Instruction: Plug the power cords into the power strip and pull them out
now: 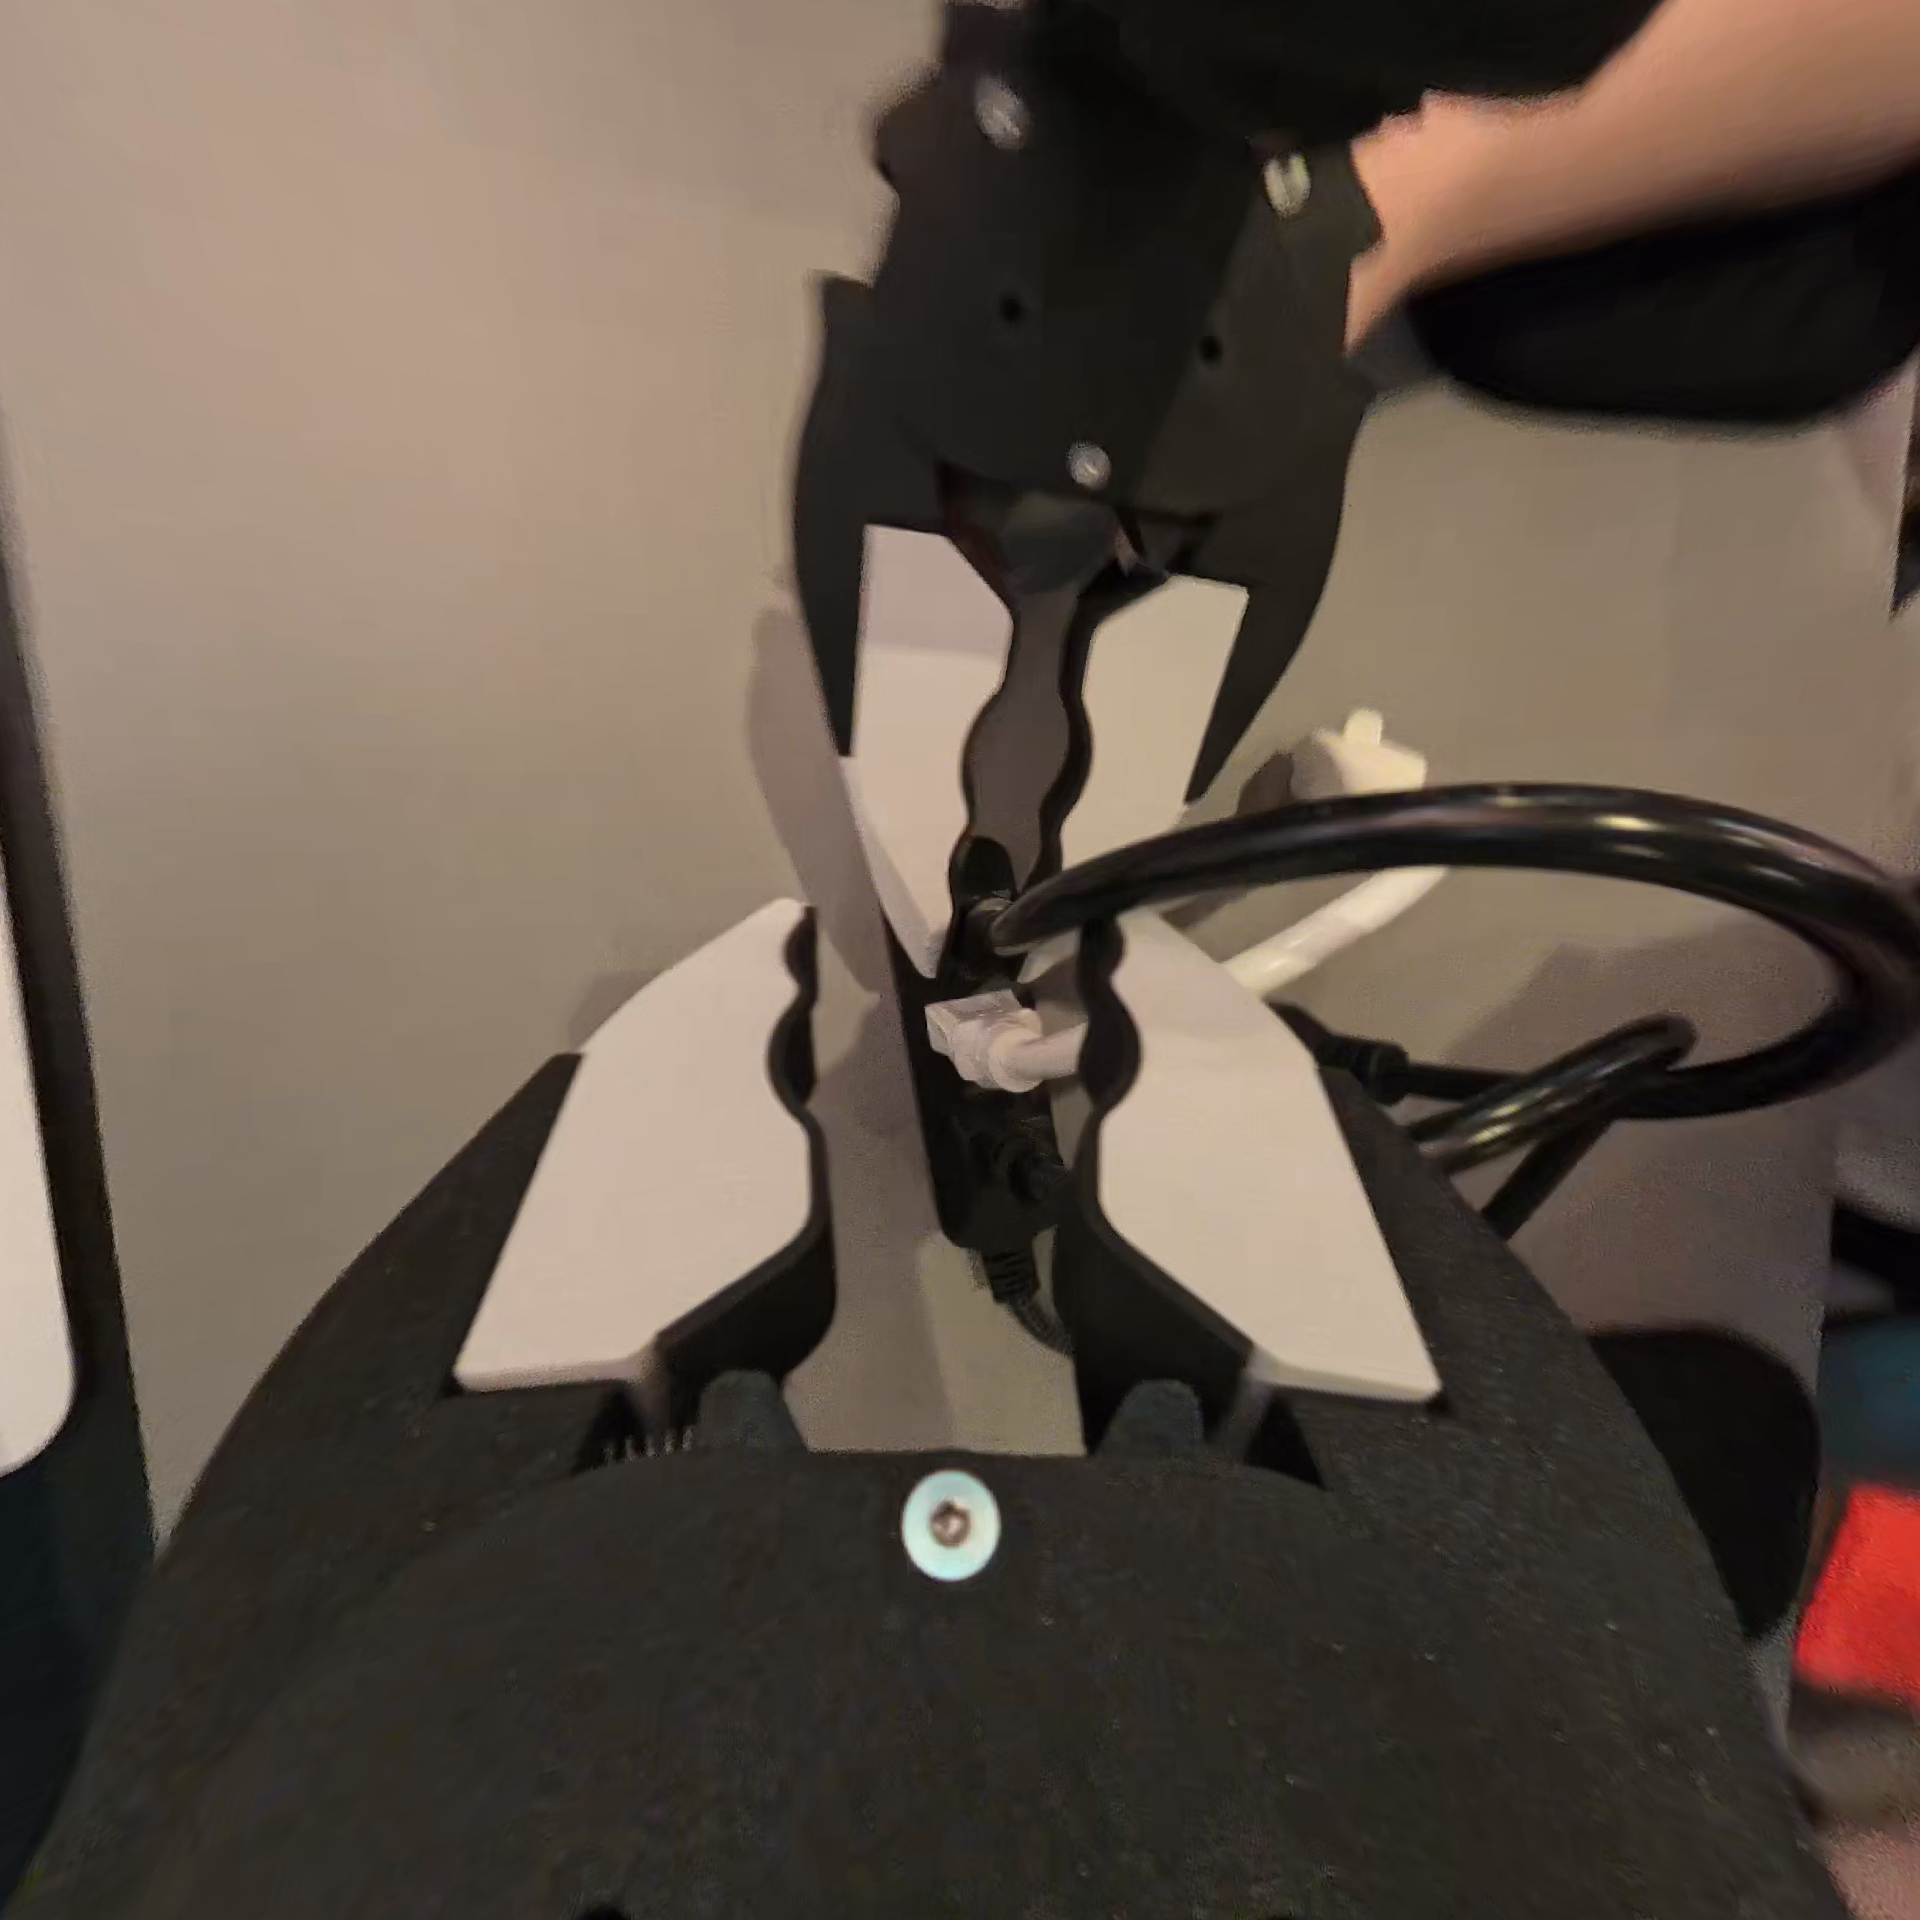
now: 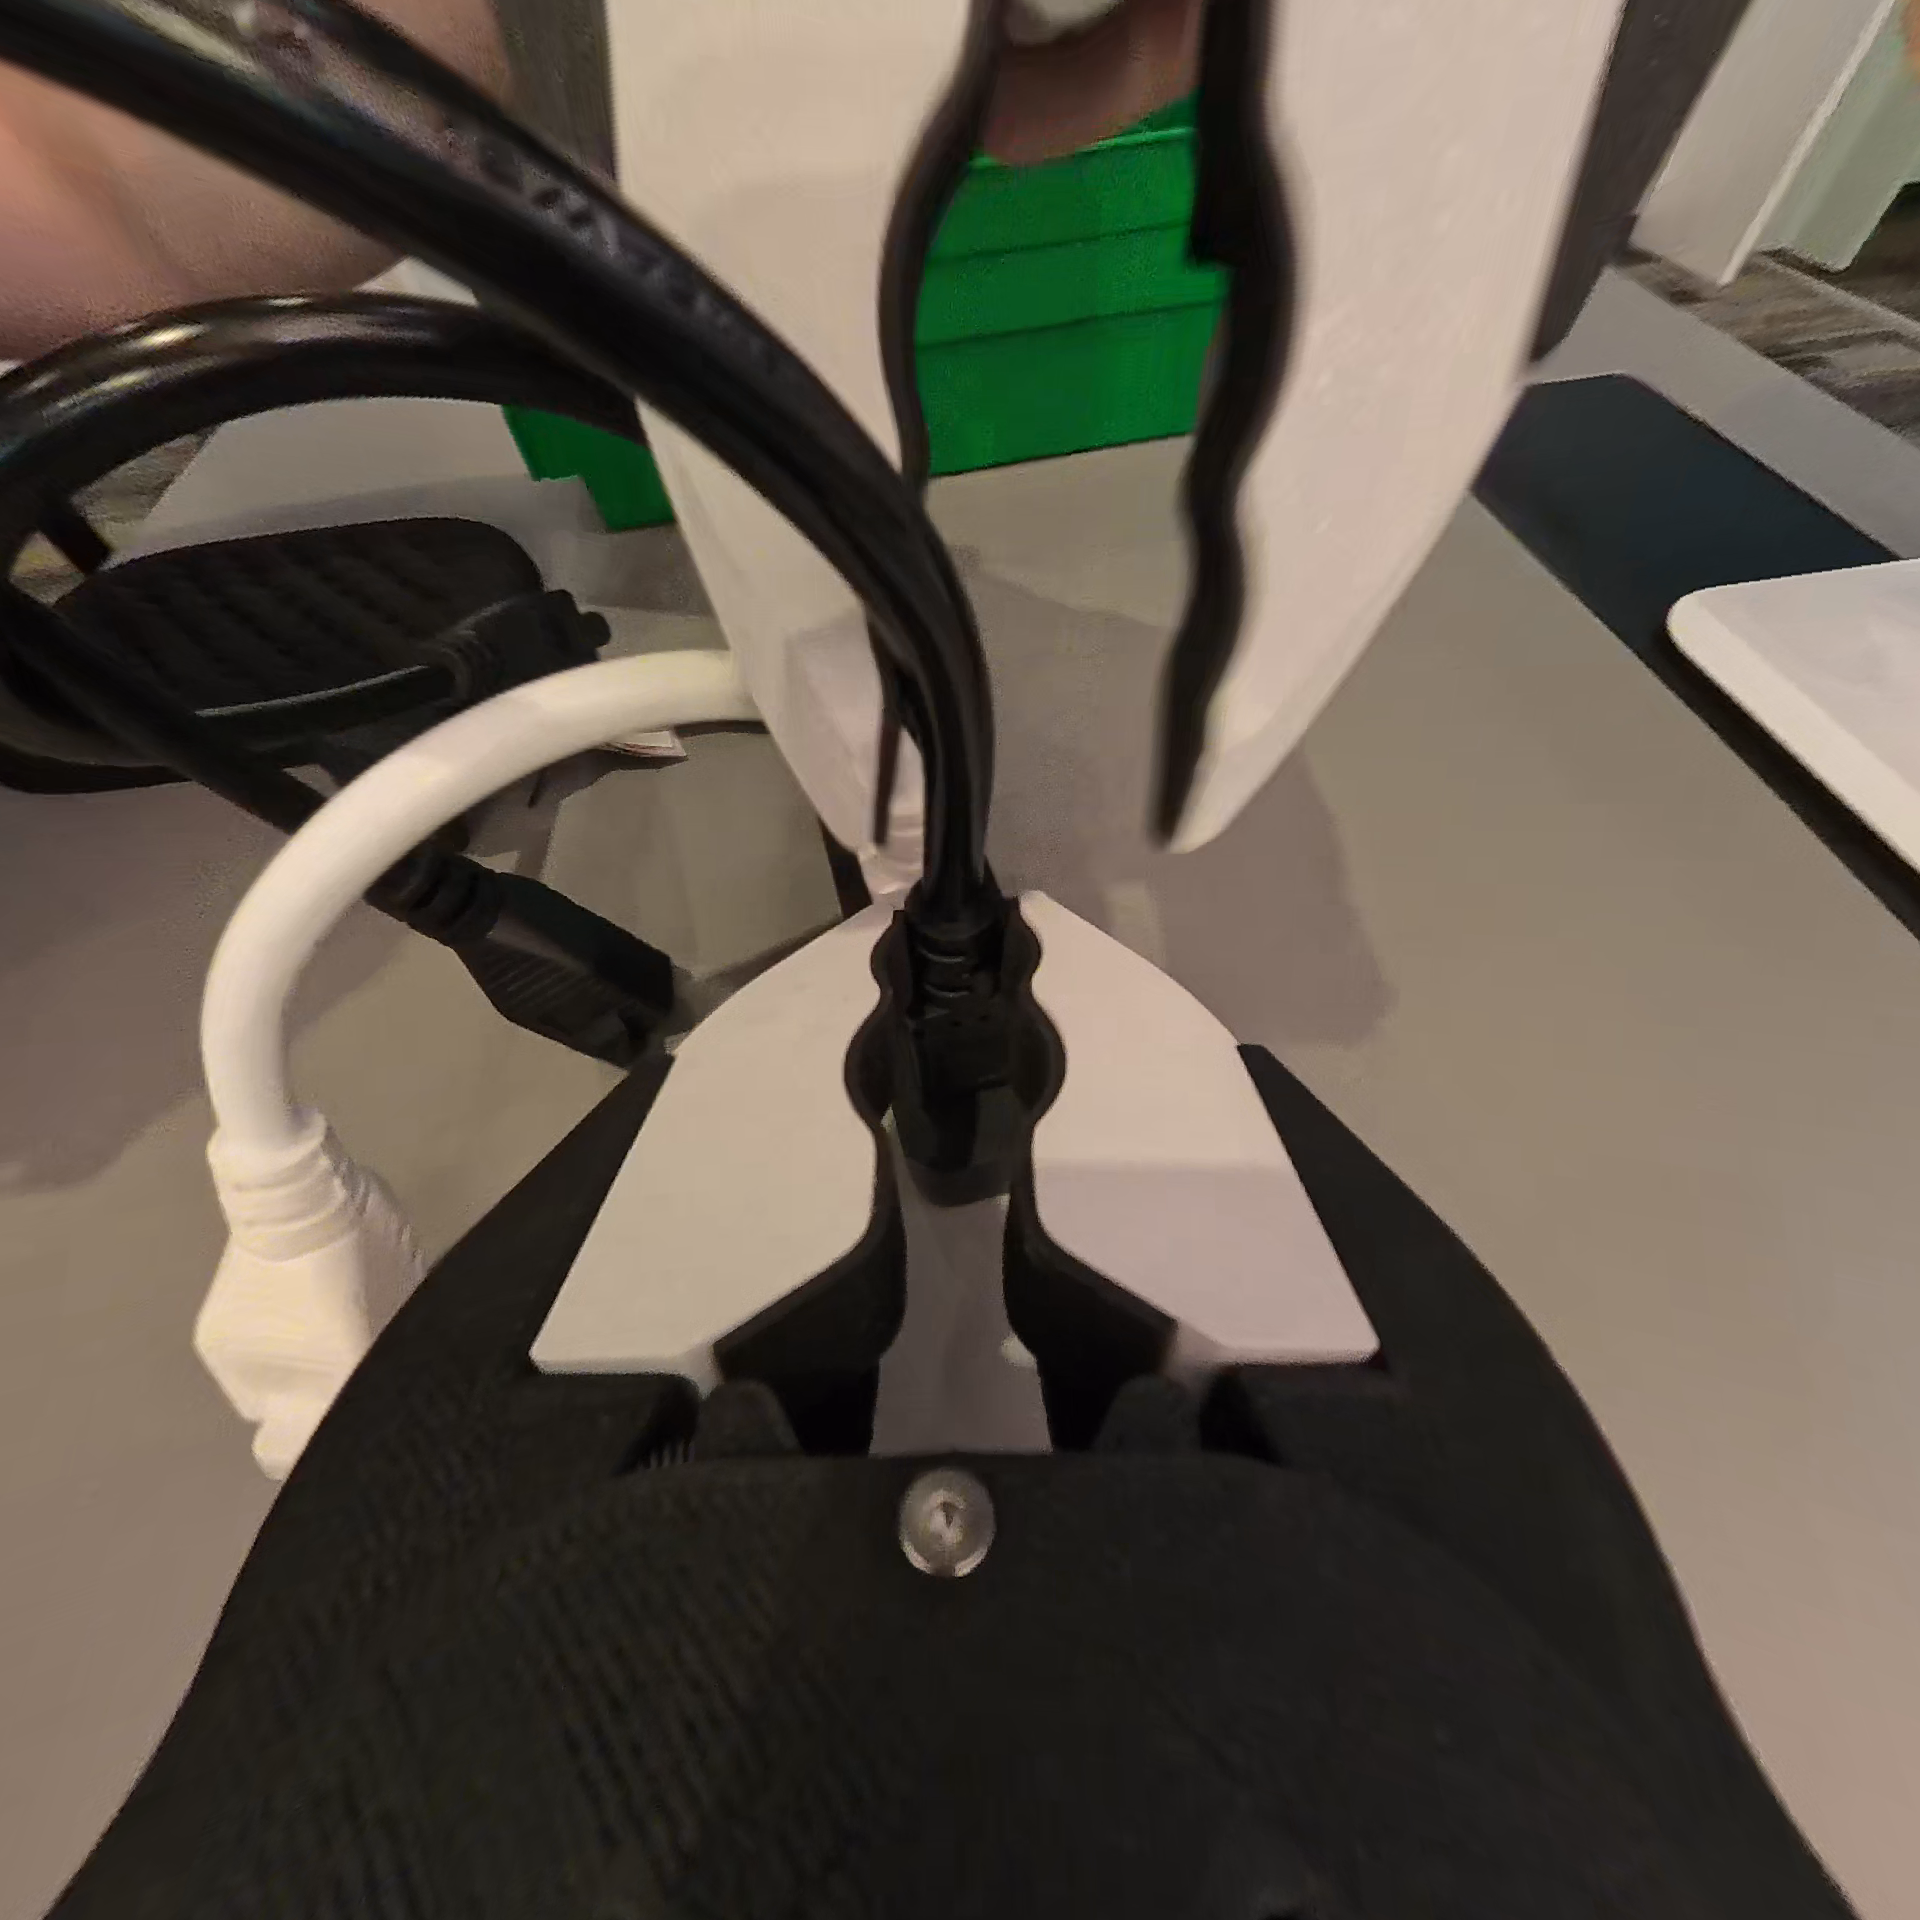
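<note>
While the right gripper (image 2: 951,1023) is closed on a black plug (image 2: 951,1049), the plug sits between its fingertips with the long axis pointing forward along the fingers, and the thick black cord (image 2: 644,281) leaves it at the tip and bends up and back to the left. In the left wrist view the same gripper comes down from above, and the plug end meets the black power strip (image 1: 961,1132), which lies along the middle line between the open fingers of the left gripper (image 1: 951,1029). I judge that the move now in hand goes along this axis, straight into or out of the strip; which one I cannot tell. The left gripper stands wide around the strip without touching it, so it does not hold the strip down, and the strip may lift if the plug is pulled. A small white plug (image 1: 977,1039) is seated in the strip just before the black one. On the grey counter (image 2: 1455,935), a white cord (image 2: 312,883) with its white plug (image 2: 296,1288) lies loose at the left, and another black plug (image 2: 561,966) rests near it.
</note>
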